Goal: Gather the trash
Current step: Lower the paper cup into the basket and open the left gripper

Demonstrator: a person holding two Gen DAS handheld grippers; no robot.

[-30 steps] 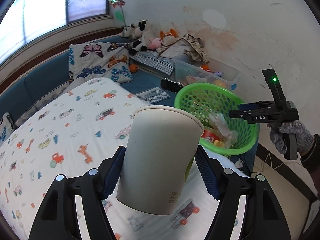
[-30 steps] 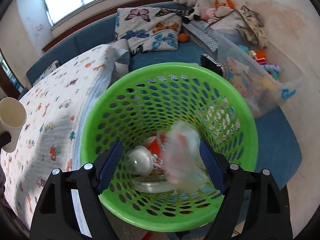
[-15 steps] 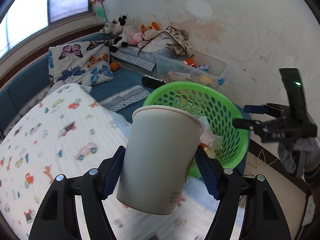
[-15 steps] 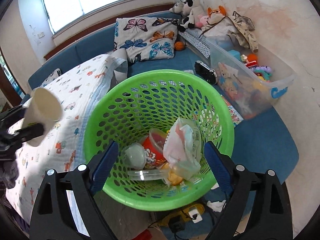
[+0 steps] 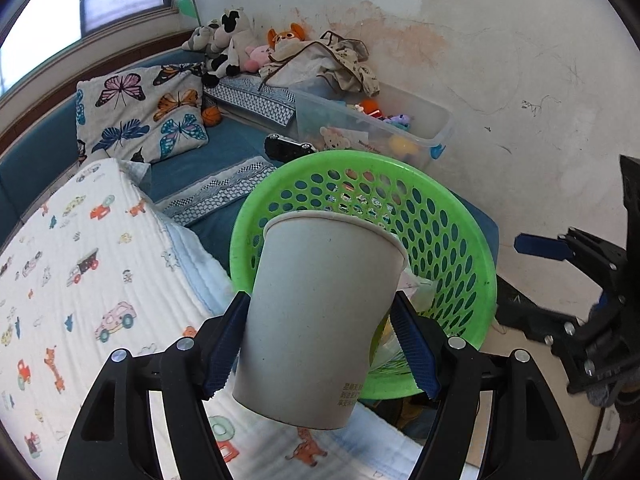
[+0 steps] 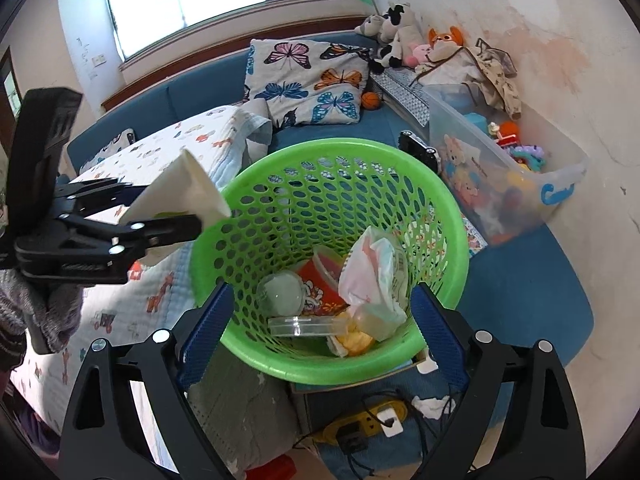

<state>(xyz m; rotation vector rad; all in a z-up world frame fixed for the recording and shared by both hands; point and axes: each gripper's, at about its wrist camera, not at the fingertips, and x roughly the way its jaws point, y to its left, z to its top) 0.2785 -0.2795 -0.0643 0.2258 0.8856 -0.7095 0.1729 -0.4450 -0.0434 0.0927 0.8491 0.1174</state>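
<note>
My left gripper [image 5: 320,344] is shut on a white paper cup [image 5: 320,320] and holds it upright at the near rim of the green mesh basket [image 5: 460,248]. In the right wrist view the cup [image 6: 180,192] sits at the basket's left rim [image 6: 240,184], held by the left gripper [image 6: 168,216]. The basket holds a crumpled plastic bag [image 6: 376,276], a clear lid [image 6: 300,324] and a red container [image 6: 320,284]. My right gripper [image 6: 320,336] is open and empty, in front of and above the basket; it shows at the right of the left wrist view [image 5: 560,264].
A quilt with car prints [image 5: 80,260] covers the bed at left. A clear toy bin [image 6: 512,176] stands against the wall behind the basket. Butterfly pillow [image 6: 312,80] and plush toys [image 6: 400,36] lie on the blue bench. A yellow power strip [image 6: 368,420] lies on the floor.
My left gripper has carried the cup rightward from over the bed to the basket's rim. My right gripper has pulled back from the basket after the plastic bag dropped in.
</note>
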